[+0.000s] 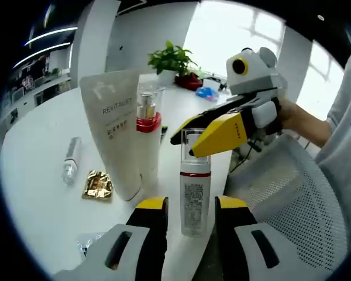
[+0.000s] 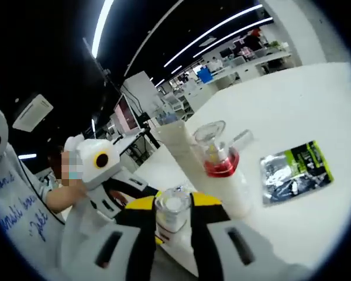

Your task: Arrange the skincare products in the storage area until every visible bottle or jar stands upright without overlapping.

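A pump bottle (image 1: 195, 196) with a clear cap and white label stands upright at the table's near edge. My left gripper (image 1: 191, 206) is open, its yellow-tipped jaws flanking the bottle's lower body with small gaps. My right gripper (image 1: 186, 139) reaches in from the right and is shut on the bottle's clear cap. In the right gripper view that cap (image 2: 172, 212) sits pinched in my right gripper (image 2: 173, 205). Just behind stand a white tube (image 1: 114, 132) and a bottle with a red collar (image 1: 147, 126), close together and upright. The tube (image 2: 178, 143) and red-collared bottle (image 2: 221, 164) also appear in the right gripper view.
A small clear vial (image 1: 71, 159) lies flat on the white table (image 1: 41, 146), with a gold sachet (image 1: 97, 185) beside it. A silver and green sachet (image 2: 296, 171) lies further off. A potted plant (image 1: 172, 58) stands at the far side. A mesh chair (image 1: 292, 193) is against the table's edge.
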The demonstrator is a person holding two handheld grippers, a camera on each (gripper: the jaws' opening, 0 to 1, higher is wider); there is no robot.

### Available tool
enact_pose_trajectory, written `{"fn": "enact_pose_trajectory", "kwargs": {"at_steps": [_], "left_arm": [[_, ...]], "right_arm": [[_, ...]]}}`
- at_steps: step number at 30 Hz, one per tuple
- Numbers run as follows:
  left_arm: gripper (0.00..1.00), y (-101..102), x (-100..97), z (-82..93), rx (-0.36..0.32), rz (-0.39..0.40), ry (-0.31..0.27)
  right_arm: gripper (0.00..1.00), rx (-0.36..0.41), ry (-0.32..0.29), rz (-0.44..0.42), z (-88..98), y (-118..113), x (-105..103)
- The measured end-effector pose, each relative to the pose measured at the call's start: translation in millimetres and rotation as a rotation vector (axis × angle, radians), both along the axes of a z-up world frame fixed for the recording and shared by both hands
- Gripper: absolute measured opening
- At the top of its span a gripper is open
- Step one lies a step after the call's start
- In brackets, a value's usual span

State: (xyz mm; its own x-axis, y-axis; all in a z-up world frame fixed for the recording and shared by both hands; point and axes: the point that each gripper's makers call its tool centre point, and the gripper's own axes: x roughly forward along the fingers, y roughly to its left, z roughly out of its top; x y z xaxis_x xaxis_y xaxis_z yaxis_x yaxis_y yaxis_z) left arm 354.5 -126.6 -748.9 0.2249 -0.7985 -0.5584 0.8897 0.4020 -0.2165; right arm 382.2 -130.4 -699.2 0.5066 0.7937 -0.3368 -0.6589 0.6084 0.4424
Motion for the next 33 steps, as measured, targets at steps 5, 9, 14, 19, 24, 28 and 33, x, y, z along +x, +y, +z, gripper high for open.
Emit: {"fn": "enact_pose_trajectory", "kwargs": {"at_steps": [5,9,14,19,24,28,33], "left_arm": [[0.24,-5,1.6,-3.7,0.045,-0.025,-0.032],[0.22,-9,5.3,-5.2,0.052,-0.026,-0.036],[0.19,-12,9.4,-10.0,0.083,-0.036,-0.055],[0.18,-15,11.1,-12.8,0.089,-0.039,-0.052],[0.18,-16,12.8,-16.9,0.099,-0.041,-0.051],[0.17,-18,16.8,-18.8,0.101,-0.032,-0.059],[0.17,-22,21.4,-23.0,0.108,-0.027,-0.088]], "right_arm": [[0.22,-0.071,-0.036,0.002,-4.5,0,1],[0.22,-0.106,-0.06,0.012,-5.3,2,1],[0.22,-0.148,-0.093,0.015,-5.7,1,4],[0.22,-0.165,-0.105,0.018,-8.7,1,6],[0.22,-0.203,-0.124,0.021,-11.8,1,7],[0.22,-0.249,-0.156,0.023,-12.8,1,9],[0.21,-0.289,-0.19,0.025,-15.1,-1,11]]}}
